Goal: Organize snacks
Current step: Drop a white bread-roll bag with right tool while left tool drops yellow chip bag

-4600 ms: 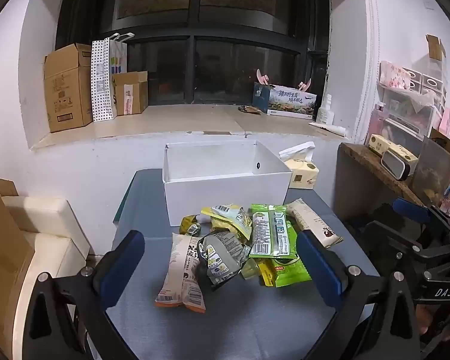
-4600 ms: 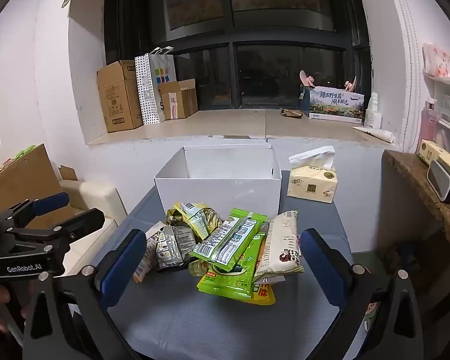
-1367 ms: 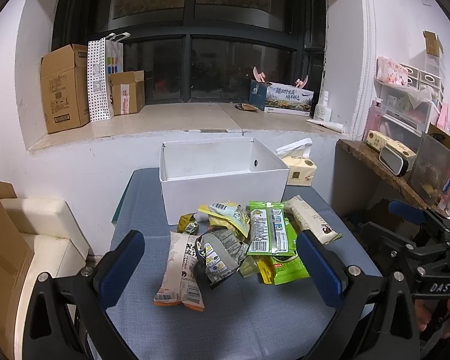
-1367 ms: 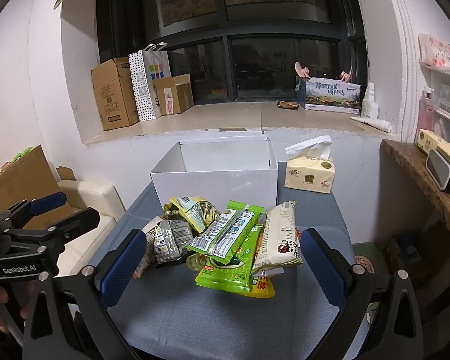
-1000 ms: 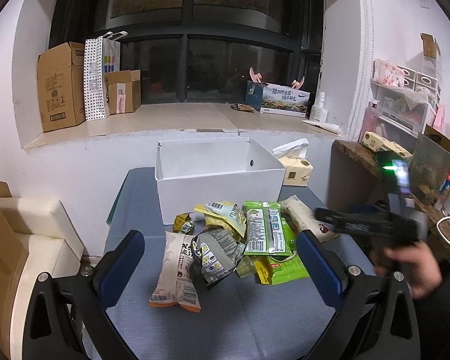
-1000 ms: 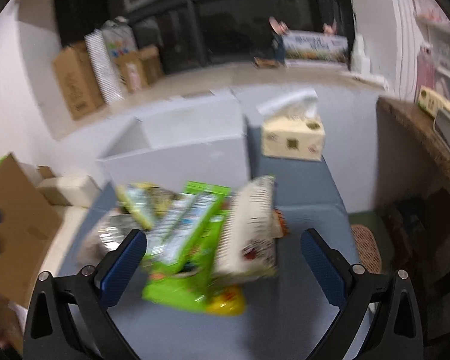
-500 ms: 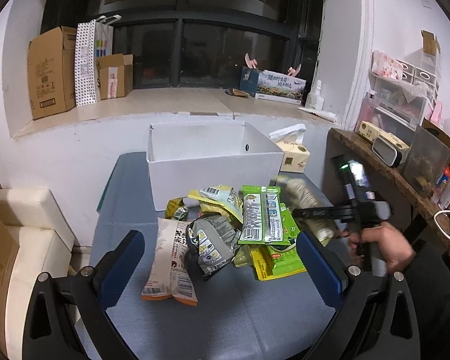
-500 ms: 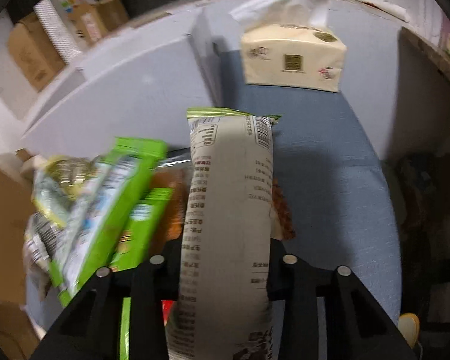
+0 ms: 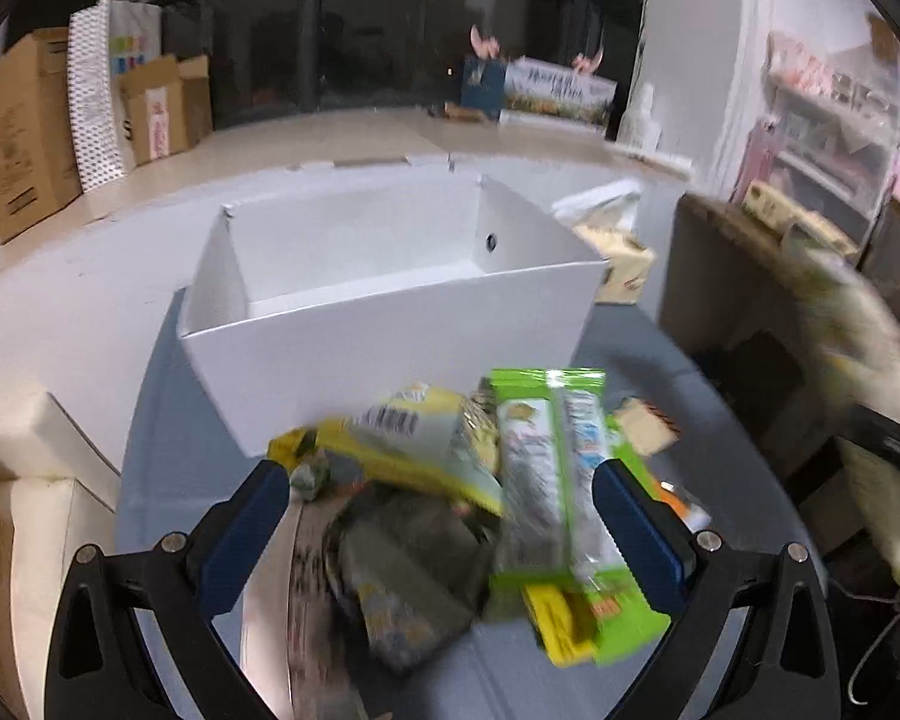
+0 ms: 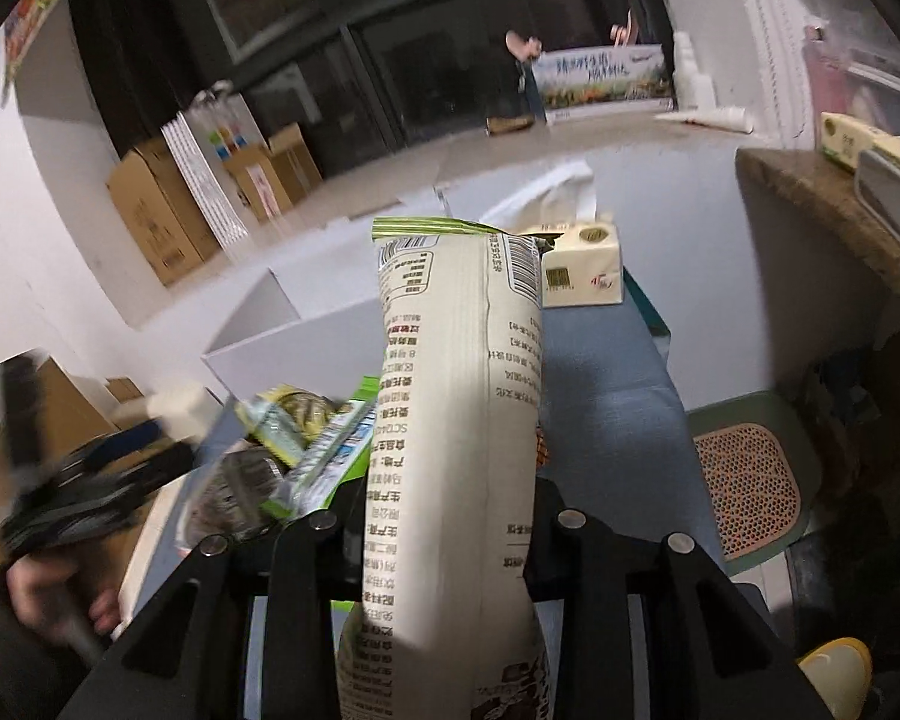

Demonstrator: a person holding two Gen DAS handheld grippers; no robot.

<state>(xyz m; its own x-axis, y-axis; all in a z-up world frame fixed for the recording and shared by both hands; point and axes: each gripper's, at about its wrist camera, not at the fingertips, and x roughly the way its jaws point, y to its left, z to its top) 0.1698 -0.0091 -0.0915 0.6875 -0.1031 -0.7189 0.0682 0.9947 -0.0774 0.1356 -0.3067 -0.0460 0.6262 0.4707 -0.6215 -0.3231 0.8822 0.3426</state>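
The right claw point(image 10: 450, 516) is clamped on a long cream snack packet point(image 10: 456, 420), its black fingers pressed against the packet's sides; the packet stands up in front of the white box point(image 10: 306, 342). The left claw point(image 9: 444, 516) has its blue-padded fingers point(image 9: 243, 531) spread wide, gripping nothing, angled downward just short of the white box. A hand point(image 10: 48, 600) grips the left claw's handle, blurred.

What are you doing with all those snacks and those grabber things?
A person is sorting snacks with two hand-held grippers. The right gripper has its jaws shut on a long cream snack packet, lifted off the pile. The left gripper hovers open over the other snack packets on the blue-grey table. The white box behind the pile looks empty as far as can be seen.
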